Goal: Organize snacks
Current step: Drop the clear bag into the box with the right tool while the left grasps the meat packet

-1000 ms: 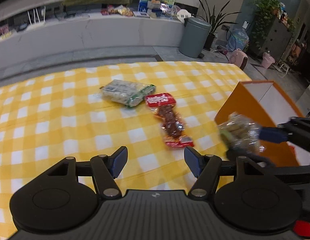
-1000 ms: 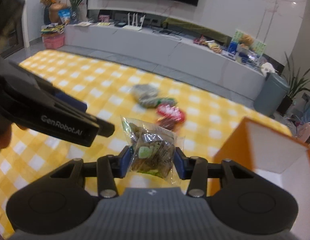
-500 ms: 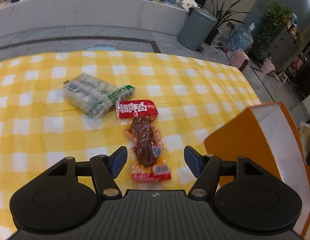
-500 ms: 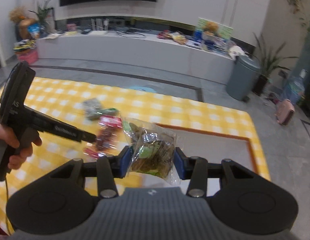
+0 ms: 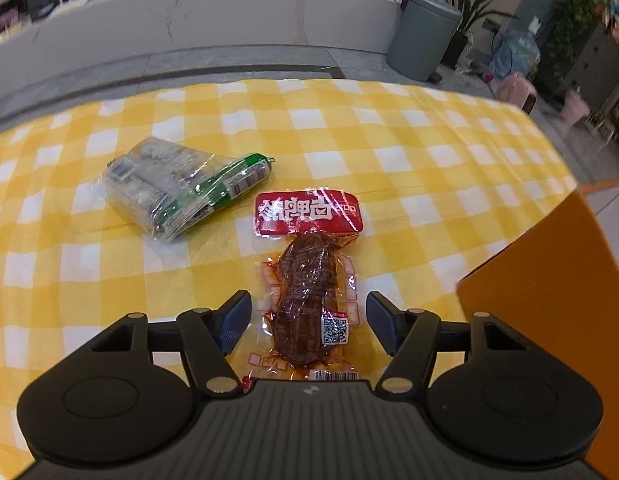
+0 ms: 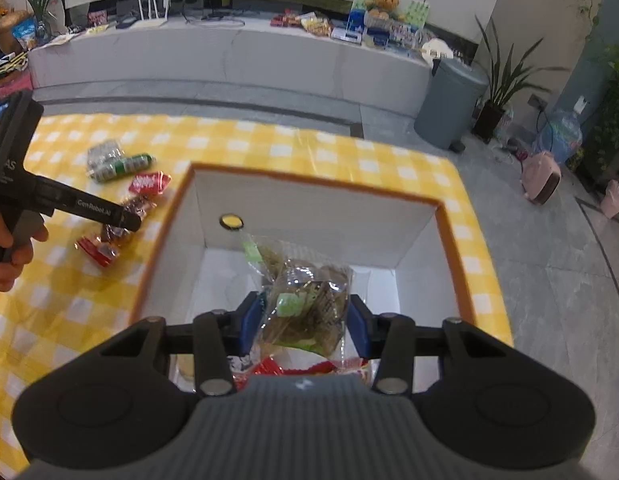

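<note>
your right gripper [image 6: 305,320] fingers clenched on clear snack bag [image 6: 307,304], held above open orange box [image 6: 309,184], other packets low inside. your left gripper [image 5: 308,320] fingers released, just closing slightly, straddling red meat packet [image 5: 309,280] flat on checkered counter [image 5: 429,152]. green-striped packet [image 5: 181,184] far left of it.

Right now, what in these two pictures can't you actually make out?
- Box contents: right view, hidden by the tool and its clear snack bag.
- Box in the left view: cut off by the right edge.
- Red packet lower end: left view, hidden by the tool body.
- Counter clutter: too small.
</note>
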Demonstrator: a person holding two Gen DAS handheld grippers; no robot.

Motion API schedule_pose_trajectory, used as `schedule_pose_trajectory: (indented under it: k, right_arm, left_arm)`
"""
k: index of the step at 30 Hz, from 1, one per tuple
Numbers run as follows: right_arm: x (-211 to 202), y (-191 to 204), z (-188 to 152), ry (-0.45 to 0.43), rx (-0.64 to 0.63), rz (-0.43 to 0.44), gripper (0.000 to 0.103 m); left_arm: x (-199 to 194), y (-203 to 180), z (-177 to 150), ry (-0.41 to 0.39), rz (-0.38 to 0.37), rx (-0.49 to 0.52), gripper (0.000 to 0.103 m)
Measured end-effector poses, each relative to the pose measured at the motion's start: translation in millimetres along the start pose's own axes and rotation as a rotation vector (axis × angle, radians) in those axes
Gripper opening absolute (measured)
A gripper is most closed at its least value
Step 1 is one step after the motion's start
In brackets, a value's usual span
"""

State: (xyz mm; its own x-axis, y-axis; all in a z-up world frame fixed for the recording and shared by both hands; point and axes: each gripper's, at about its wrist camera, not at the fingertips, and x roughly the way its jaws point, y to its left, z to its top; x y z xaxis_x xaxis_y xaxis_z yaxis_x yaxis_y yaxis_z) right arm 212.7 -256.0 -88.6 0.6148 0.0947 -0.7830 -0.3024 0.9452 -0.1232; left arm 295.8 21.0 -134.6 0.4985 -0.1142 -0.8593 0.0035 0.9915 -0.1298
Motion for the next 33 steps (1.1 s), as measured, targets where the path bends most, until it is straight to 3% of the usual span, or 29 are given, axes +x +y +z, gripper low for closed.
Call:
schedule_pose_trajectory:
  k: [6, 8, 11, 23, 30, 33]
  right_arm:
    - [27.3, -9.9, -1.5, 0.073, 0.032, 0.052, 0.045]
    - [35.8, -14.5, -0.6, 0.093, 0.05, 0.058, 0.045]
    - [47.8, -21.8, 1.7, 0.124, 0.063, 0.06, 0.045]
    - [91.4, -23.0, 4.1, 0.222, -0.014, 0.019, 0.048]
    - [97.0, -17.1, 4.3, 0.243, -0.033, 0.01, 0.059]
    - [89.5, -18.1, 5.5, 0.222, -0.026, 0.002, 0.074]
  left_arm:
    - [6.1, -23.7, -6.9, -0.006, 0.094, 0.129, 0.085]
    - [5.6, -21.0, -6.8, -0.004, 0.081, 0.118, 0.085]
    - [2.6, -19.6, -6.1, -0.002, 0.075, 0.124, 0.075]
    - [-11.4, -3.2, -14.8, -0.017, 0.009, 0.053, 0.071]
    - [-32.4, 5.7, -22.1, -0.028, -0.032, 0.005, 0.07]
    - [-45.9, 6.2, -25.2, -0.045, -0.051, 0.001, 0.07]
